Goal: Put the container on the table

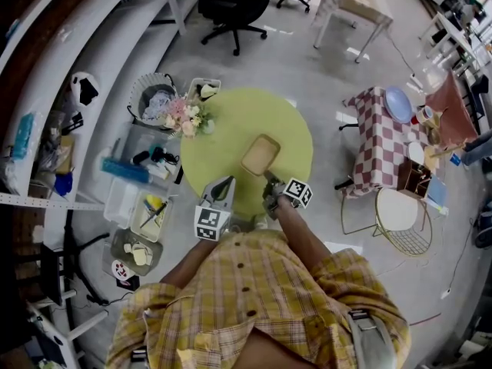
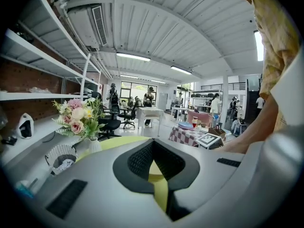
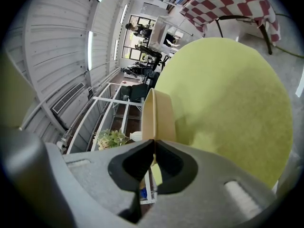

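The tan, shallow rectangular container (image 1: 260,154) lies mid-table on the round yellow-green table (image 1: 231,114). The right gripper (image 3: 153,144) pinches its near rim, and its inside is hidden edge-on. The left gripper (image 2: 152,144), clenched on nothing, hovers at the near edge.

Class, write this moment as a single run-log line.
left tongs: shut, empty | right tongs: shut on container rim | container: at green table, not released

Container (image 1: 260,154) centre frame, over the round table (image 1: 231,121); flowers (image 1: 184,118) at the table's left edge; right gripper (image 1: 269,177) at the container's lower corner; checked table (image 1: 377,141) far right.
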Demonstrator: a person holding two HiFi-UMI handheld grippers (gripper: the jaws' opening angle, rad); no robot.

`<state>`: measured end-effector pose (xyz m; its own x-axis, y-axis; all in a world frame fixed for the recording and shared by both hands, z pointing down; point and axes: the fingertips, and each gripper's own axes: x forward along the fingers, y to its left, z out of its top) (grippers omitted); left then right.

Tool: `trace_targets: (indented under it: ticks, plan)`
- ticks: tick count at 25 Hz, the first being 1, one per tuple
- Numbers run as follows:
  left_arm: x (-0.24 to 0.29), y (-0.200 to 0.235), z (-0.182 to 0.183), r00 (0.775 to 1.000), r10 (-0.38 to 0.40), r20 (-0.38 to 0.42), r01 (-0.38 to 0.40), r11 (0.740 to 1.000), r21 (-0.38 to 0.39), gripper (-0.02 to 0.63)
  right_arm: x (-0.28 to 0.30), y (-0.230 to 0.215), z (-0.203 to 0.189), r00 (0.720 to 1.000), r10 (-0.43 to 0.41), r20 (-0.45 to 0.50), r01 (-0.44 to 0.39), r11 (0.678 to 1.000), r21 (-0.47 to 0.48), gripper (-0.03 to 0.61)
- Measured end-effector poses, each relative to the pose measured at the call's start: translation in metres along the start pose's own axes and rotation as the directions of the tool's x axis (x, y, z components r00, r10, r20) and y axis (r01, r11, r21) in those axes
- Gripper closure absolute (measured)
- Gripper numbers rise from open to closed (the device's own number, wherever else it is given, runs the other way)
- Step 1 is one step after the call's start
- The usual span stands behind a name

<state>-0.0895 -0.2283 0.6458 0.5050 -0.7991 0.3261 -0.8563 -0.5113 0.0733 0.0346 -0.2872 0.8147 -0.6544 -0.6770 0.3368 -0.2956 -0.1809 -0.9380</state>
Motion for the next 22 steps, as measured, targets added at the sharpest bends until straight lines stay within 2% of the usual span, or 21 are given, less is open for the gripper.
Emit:
trace_targets:
  ticks: [14, 22]
  plan:
    - [-0.002, 0.004, -0.002, 1.0, 0.004, -0.011, -0.004, 1.0, 0.007, 0.609, 0.013, -0.019, 0.001, 0.999, -0.036, -0.029, 0.037, 0.999, 0.035, 0.565]
    - [-0.007, 0.01, -0.007, 1.0, 0.025, -0.008, -0.025, 1.0, -0.014, 0.609, 0.018, -0.03, 0.006, 0.997, -0.07, -0.013, 0.071, 0.995, 0.074, 0.565]
